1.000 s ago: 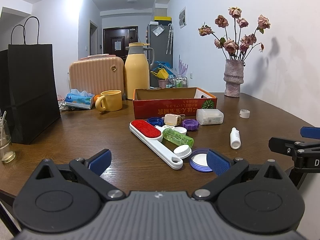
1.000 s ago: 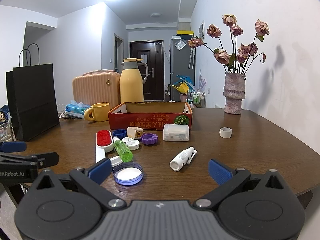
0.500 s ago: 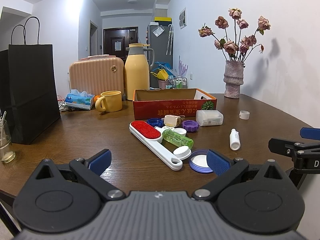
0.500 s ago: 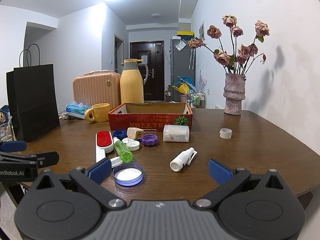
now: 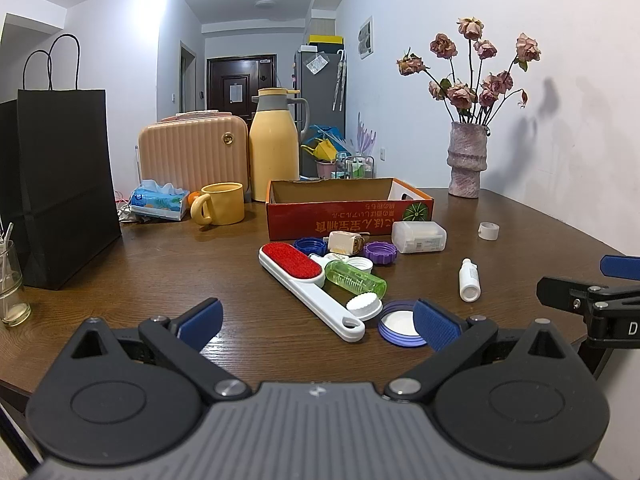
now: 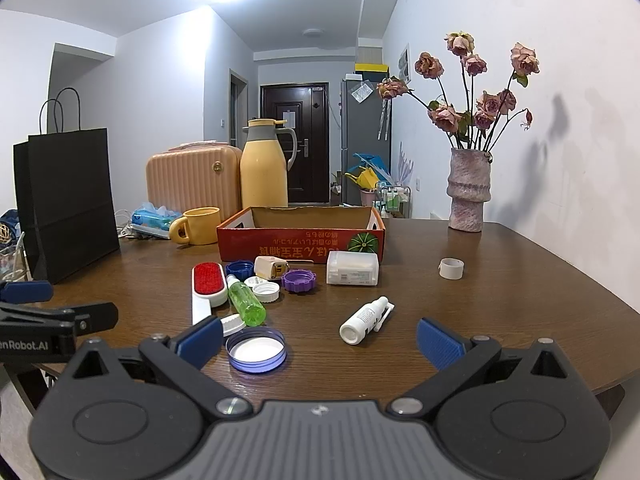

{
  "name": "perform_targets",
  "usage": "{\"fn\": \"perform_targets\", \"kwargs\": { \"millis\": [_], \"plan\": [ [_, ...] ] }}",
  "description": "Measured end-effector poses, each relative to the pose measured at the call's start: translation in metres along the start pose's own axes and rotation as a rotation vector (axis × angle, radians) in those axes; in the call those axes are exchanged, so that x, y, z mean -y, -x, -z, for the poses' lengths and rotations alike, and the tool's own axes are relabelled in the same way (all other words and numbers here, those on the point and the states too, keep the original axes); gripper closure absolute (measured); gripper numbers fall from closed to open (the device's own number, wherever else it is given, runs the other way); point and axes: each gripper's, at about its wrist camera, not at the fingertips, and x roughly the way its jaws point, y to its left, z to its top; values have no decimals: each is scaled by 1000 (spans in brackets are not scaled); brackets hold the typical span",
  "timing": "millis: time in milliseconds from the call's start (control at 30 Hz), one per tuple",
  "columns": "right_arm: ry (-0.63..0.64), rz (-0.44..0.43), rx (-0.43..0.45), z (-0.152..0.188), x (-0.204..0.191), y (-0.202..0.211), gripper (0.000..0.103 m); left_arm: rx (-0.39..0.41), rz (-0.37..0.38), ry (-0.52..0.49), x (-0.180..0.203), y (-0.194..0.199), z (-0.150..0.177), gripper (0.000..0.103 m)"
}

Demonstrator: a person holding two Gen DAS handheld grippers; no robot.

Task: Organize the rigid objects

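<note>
2 grippers, left gripper (image 5: 316, 322) & right gripper (image 6: 319, 338), hover w/ jaws apart, empty, above wooden table (image 6: 500, 320) near lint brush (image 5: 298, 276), purple lid (image 6: 256, 349), red box (image 6: 300, 242).

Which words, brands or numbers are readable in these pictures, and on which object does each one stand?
"enRobot.AI", cut off at the frame edge: on the left gripper.
"D", cut off: on the right gripper.
Upside-down East Asian characters on the red cardboard box: cannot read them reliably.
Labels on the white spray bottle, the clear plastic case and the tissue pack: too small.
</note>
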Motion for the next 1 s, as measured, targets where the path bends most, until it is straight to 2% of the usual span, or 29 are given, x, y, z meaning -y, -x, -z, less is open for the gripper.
{"fn": "perform_targets", "kwargs": {
  "millis": [1000],
  "plan": [
    [-1, -4, 4, 2, 0, 3, 0, 8, 0, 7, 0, 10, -6, 0]
  ]
}}
